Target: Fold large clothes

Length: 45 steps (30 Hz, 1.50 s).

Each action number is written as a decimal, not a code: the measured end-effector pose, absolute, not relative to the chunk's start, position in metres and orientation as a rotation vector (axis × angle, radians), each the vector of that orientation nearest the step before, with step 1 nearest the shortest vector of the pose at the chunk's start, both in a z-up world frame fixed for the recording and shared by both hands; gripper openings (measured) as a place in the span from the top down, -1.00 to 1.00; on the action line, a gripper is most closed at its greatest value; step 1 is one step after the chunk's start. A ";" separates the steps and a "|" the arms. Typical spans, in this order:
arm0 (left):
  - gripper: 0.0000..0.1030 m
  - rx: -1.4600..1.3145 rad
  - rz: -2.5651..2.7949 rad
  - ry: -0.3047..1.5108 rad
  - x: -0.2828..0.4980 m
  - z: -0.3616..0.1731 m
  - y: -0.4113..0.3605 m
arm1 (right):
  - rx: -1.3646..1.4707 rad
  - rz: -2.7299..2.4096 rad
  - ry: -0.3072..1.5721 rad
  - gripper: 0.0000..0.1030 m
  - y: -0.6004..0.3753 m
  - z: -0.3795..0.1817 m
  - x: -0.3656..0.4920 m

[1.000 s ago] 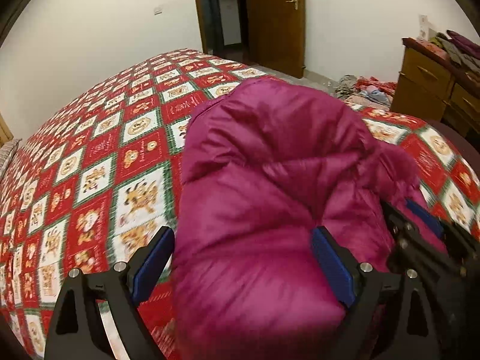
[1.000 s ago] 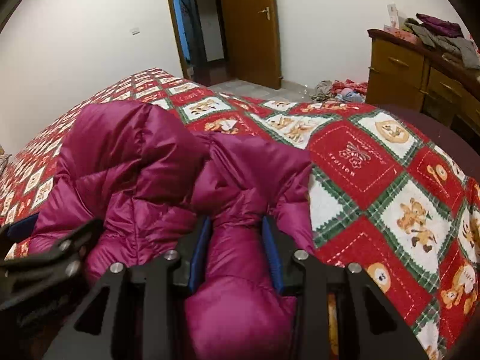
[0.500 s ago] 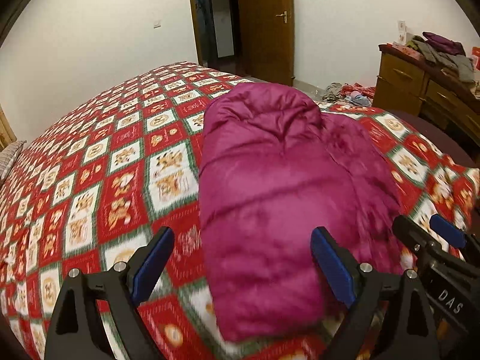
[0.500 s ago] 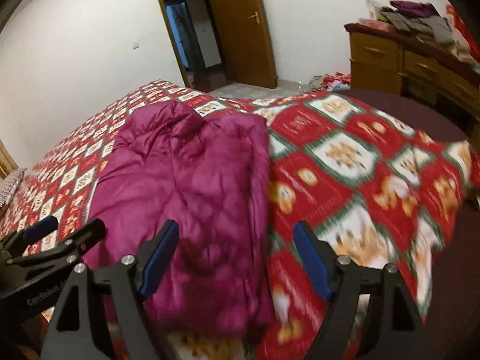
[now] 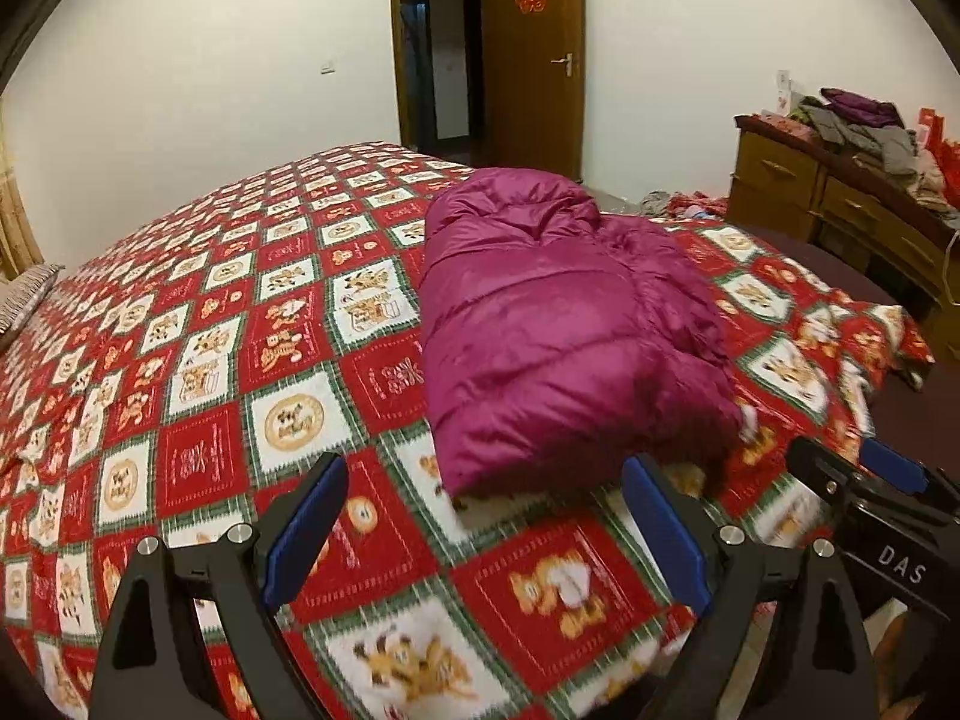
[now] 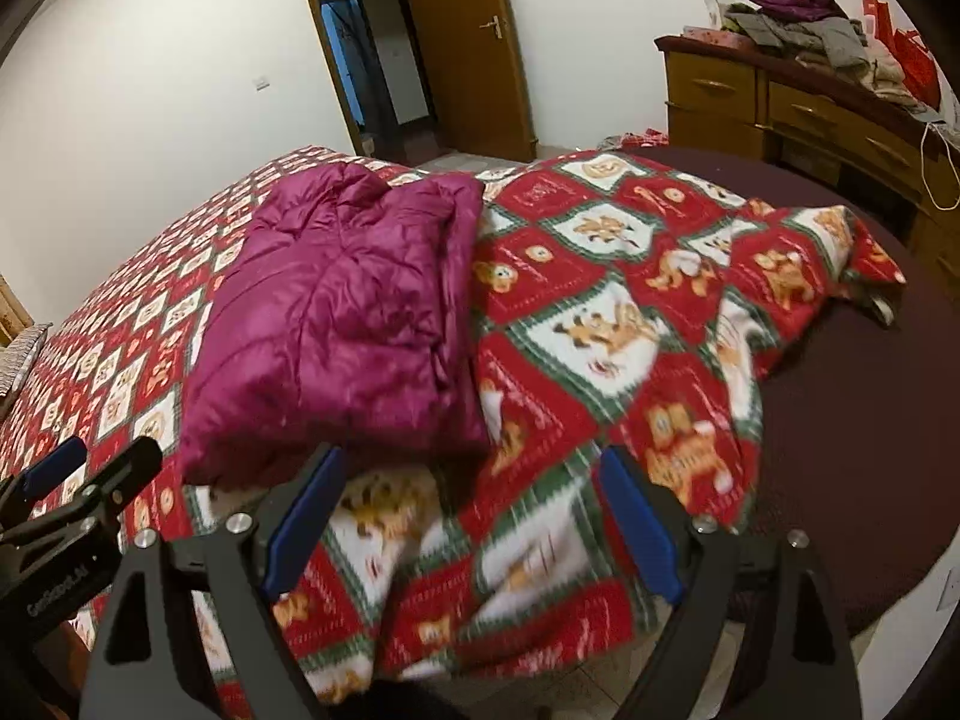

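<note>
Jacket (image 5: 564,324): folded into a compact bundle on the bed (image 5: 198,372).
Left gripper (image 5: 480,534): spread, empty.
Right gripper (image 6: 474,522): jaws opening, nothing between.
Remaining: apparently little; perhaps tidying.

Left claw (image 5: 486,534), right claw (image 6: 474,525): black triangular frames, blue pads, silver screws, white lettering.

The near blanket (image 6: 516,552) is smeared with motion blur, so its teddy prints there cannot be made out. The jacket (image 5: 564,336) hides the blanket beneath it. The dresser (image 6: 798,114) is cut by the right edge, and the clothes pile (image 6: 810,30) on it is too small to sort.
</note>
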<state>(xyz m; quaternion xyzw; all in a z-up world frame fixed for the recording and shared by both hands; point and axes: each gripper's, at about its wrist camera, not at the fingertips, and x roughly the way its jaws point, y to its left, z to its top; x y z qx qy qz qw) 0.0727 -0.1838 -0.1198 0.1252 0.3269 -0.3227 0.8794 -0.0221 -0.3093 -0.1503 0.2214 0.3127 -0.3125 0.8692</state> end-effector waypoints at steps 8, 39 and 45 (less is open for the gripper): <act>-0.80 0.198 -0.655 0.595 0.053 -0.088 -0.154 | 0.381 -0.651 0.576 -0.77 -0.274 -0.122 -0.048; -0.81 0.138 -0.549 0.343 0.010 -0.010 -0.107 | 0.265 -0.597 0.290 -0.99 -0.225 -0.026 -0.070; -0.81 0.104 -0.542 0.314 0.008 0.001 -0.098 | 0.265 -0.592 0.263 -0.99 -0.223 -0.019 -0.071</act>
